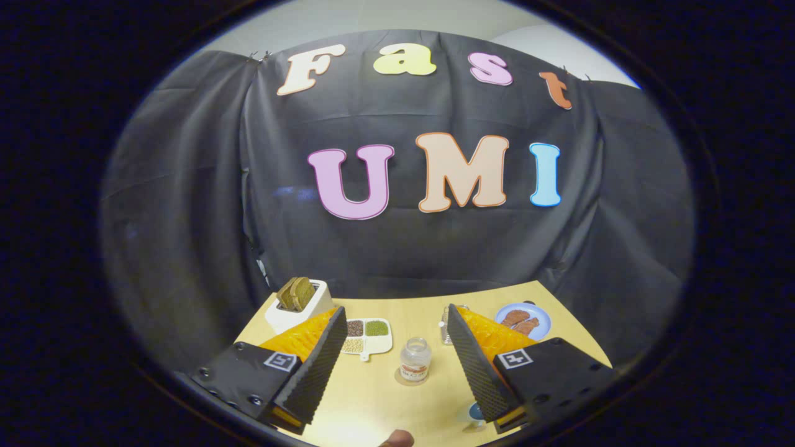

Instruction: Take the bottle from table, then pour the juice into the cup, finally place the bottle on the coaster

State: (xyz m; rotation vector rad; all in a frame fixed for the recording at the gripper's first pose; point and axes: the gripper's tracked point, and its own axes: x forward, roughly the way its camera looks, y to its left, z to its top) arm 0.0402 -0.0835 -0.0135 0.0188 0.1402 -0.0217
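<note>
Wooden table (385,397), light finish. Gripper (397,326): fingers spread wide, holding nothing. Bottle (415,360): small clear jar-like vessel, open mouth, upright on a round coaster (400,377), on the table between the fingers and slightly ahead. Clear cup (445,326): partly hidden behind the right finger. Divided tray (367,336) of grains: beside the left finger. Toaster (298,307) with bread: back left. Blue plate (523,320) with meat: back right. Small blue item (475,411) by the right finger's base: identity unclear.

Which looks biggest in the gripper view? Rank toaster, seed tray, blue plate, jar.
1. toaster
2. seed tray and blue plate, about alike
3. jar, though nearest, just ahead of the open claw
</note>
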